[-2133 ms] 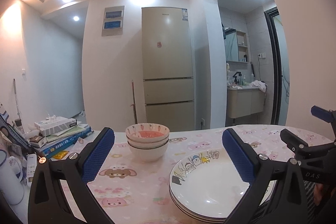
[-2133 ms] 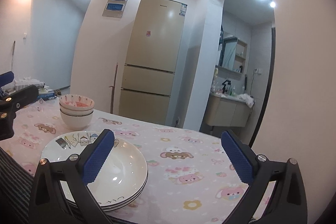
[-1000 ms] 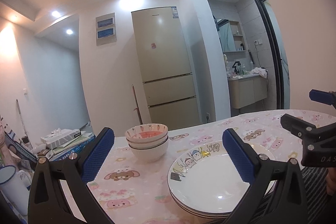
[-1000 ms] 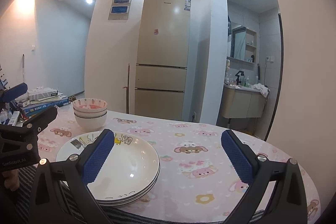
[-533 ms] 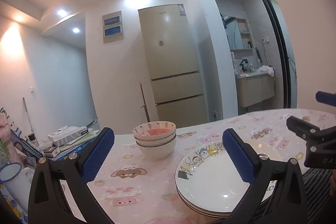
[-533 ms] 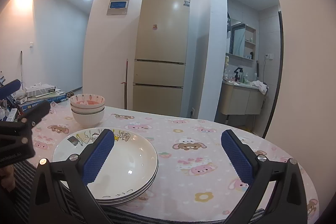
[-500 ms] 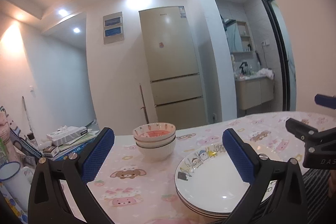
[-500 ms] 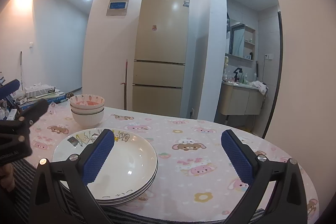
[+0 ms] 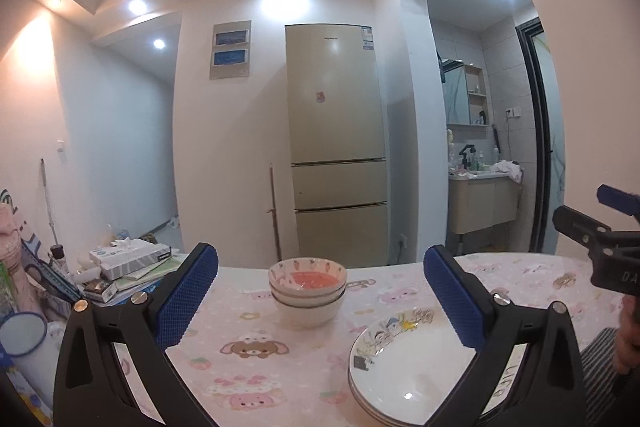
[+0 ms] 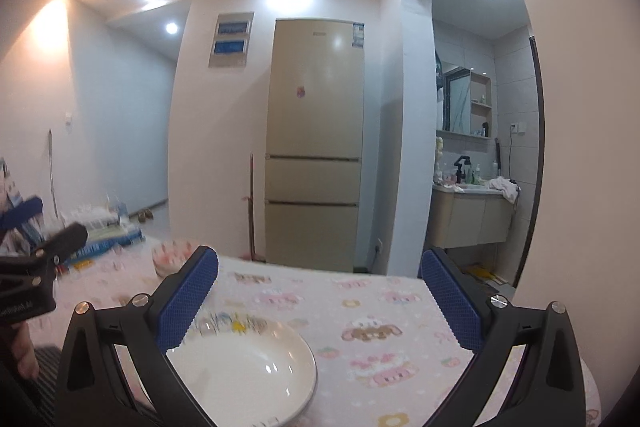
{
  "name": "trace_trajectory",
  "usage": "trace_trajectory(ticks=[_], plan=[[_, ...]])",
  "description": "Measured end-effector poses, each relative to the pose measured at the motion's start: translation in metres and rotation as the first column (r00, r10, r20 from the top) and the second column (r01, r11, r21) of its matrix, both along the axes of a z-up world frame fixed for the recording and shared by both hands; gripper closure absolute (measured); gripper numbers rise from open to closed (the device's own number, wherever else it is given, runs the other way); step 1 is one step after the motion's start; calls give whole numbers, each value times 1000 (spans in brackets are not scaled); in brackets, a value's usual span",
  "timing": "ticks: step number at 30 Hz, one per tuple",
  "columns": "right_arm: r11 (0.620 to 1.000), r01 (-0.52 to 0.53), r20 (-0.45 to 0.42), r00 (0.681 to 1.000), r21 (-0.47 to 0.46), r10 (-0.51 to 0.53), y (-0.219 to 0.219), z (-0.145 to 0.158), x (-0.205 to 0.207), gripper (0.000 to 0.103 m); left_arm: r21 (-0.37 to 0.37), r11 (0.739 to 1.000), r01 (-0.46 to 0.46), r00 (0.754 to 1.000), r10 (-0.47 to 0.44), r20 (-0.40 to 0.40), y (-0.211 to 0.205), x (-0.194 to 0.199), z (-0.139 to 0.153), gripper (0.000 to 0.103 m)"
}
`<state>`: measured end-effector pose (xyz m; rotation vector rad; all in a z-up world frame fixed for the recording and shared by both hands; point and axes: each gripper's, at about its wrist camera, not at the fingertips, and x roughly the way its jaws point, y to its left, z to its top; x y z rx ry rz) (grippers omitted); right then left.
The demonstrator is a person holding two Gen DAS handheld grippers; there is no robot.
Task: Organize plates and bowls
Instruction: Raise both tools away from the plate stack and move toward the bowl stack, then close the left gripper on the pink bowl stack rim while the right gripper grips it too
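The left claw (image 9: 320, 297) hangs above the worktop (image 9: 248, 359) with its 2 blue-padded fingers (image 9: 188, 297) spread wide and nothing between them. Seen through that gap, a stack of 3 bowls (image 9: 307, 291) stands upright on the pink cartoon-print tablecloth (image 9: 532, 279), the top bowl showing a red inside and a patterned rim. Nearer and to the right of the bowls, apart from them, lies a stack of white deep plates (image 9: 412, 371) with cartoon figures along the far rim; the left claw's right finger passes in front of it.

The right claw (image 10: 318, 299) is also spread wide and empty, held over the same worktop (image 10: 384, 307). The plate stack (image 10: 248, 375) sits low in its view, partly behind its left finger, and the bowls (image 10: 170, 259) appear blurred farther back on the left.

At the worktop's left edge rests a pile of books and a tissue box (image 9: 128, 259), with a white mug (image 9: 24, 343) nearer. A beige 3-door fridge (image 9: 336, 163) stands against the back wall, and an arched opening on the right shows a bathroom vanity (image 9: 484, 207).
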<state>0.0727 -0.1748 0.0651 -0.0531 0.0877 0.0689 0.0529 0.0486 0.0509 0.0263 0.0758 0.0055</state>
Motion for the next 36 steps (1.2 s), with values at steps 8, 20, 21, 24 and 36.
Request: trace_trajectory(ticks=[8,20,21,24,36], plan=[[1000,4,75,997,19,-6,19,58,16,0,7,999,38,996,-38,79,6,-3,81,0],[980,-115,69,992,165,105,32,130,65,0,-32,997,-64,972,69,224,23,17,185,0],[975,-119,68,992,186,108,29,135,72,0,-39,997,-72,974,79,212,28,22,189,0],[970,-128,26,992,204,126,26,152,101,0,-52,995,-88,980,96,177,39,38,193,0],[954,-135,-228,953,269,199,70,84,205,0,-163,981,-105,979,74,-188,85,143,103,0]])
